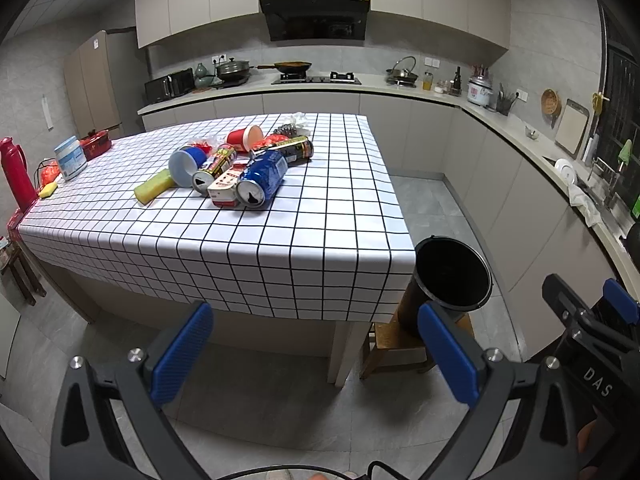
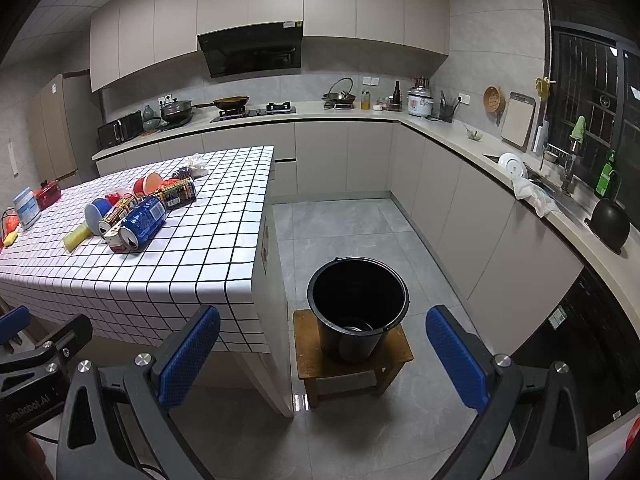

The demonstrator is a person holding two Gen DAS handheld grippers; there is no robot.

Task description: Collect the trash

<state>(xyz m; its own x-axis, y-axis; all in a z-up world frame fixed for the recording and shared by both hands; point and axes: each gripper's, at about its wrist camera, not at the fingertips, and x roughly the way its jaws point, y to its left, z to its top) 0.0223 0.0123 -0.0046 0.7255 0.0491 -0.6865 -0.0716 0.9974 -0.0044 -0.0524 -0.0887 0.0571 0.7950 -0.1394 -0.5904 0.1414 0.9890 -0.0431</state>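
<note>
Both tongs, left [image 1: 314,358] and right [image 2: 322,358], are spread wide and hold nothing, well back from the counter [image 1: 280,216]. The trash lies ahead and to the left in a heap; its closest piece, the blue can [image 1: 262,178], lies on its side with its long axis pointing toward the tongs. The left tongs look nearer to it, while the bucket [image 2: 358,312] stands on a stool just before the right ones.

Cans, cups, wrappers [image 1: 240,164] heaped on table — bucket [image 2: 358,304] upright.
</note>
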